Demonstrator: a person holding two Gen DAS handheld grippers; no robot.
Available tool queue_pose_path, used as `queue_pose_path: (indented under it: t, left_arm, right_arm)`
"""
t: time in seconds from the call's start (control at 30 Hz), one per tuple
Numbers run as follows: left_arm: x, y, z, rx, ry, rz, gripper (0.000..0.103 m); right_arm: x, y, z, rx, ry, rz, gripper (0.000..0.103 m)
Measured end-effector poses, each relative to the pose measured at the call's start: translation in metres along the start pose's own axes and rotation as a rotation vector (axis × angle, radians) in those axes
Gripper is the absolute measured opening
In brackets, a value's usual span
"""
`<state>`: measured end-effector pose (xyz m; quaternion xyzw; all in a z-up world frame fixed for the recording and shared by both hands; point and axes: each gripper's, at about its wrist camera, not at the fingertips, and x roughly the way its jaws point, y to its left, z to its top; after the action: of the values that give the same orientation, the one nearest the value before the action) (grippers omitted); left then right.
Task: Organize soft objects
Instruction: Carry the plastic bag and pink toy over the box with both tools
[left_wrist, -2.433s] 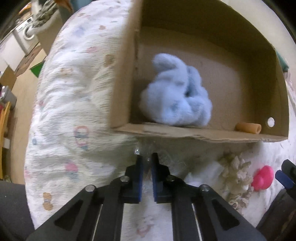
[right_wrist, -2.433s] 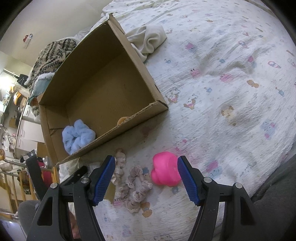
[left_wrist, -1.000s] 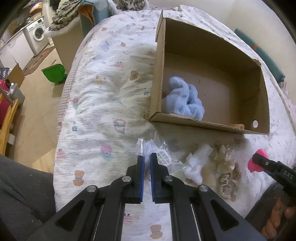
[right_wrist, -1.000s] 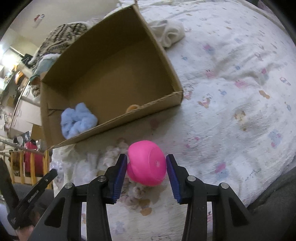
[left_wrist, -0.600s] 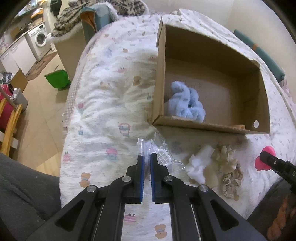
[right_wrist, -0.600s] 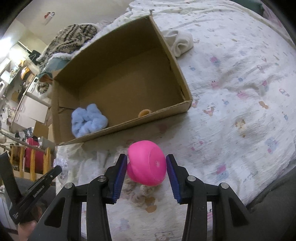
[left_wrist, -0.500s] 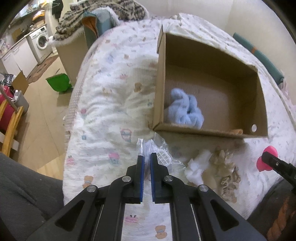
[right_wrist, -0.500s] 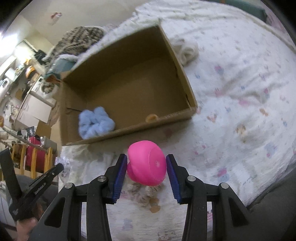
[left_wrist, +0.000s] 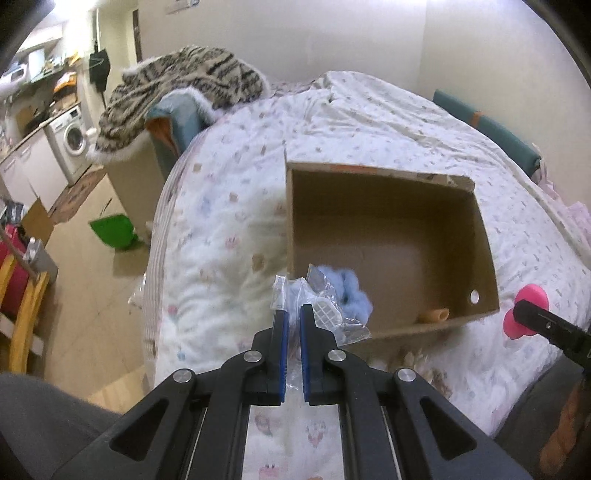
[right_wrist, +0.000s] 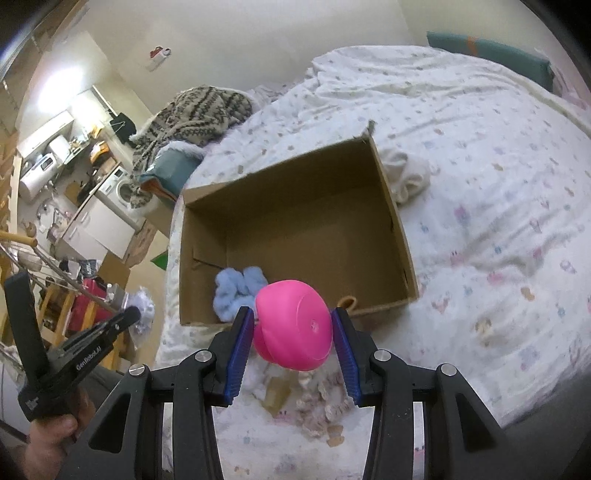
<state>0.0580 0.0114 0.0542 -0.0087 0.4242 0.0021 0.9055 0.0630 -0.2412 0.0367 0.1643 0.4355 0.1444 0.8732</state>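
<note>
While the right gripper (right_wrist: 291, 345) jaws clamp the pink toy (right_wrist: 293, 325) and the left gripper (left_wrist: 291, 328) jaws pinch the plastic bag (left_wrist: 321, 306), carry both over the cardboard box (right_wrist: 395, 221) before releasing.

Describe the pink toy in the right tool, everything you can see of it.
The pink toy is bright pink, smooth and glossy, like soft rubber or plastic. It has a broad rounded dome with a small embossed mark, and a smaller lobe behind. The right tool grips it on both sides, holding it in the air in front of the cardboard box. Nothing else touches it. From the left wrist view it shows as two stacked lobes.
</note>
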Motion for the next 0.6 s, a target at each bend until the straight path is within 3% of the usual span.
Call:
queue_pose_path:
  t: [0.4, 0.6]
  left_arm:
    - [0.023, -0.028, 0.035, 0.081, -0.029, -0.006, 0.006]
    - [0.05, -0.04, 0.034, 0.117, -0.036, -0.007, 0.006]
  right_arm:
    - [0.02, -0.003, 0.032, -0.025, -0.035, 0.005, 0.046]
    - [0.041, -0.02, 0.039, 0.009, -0.026, 0.012, 0.046]
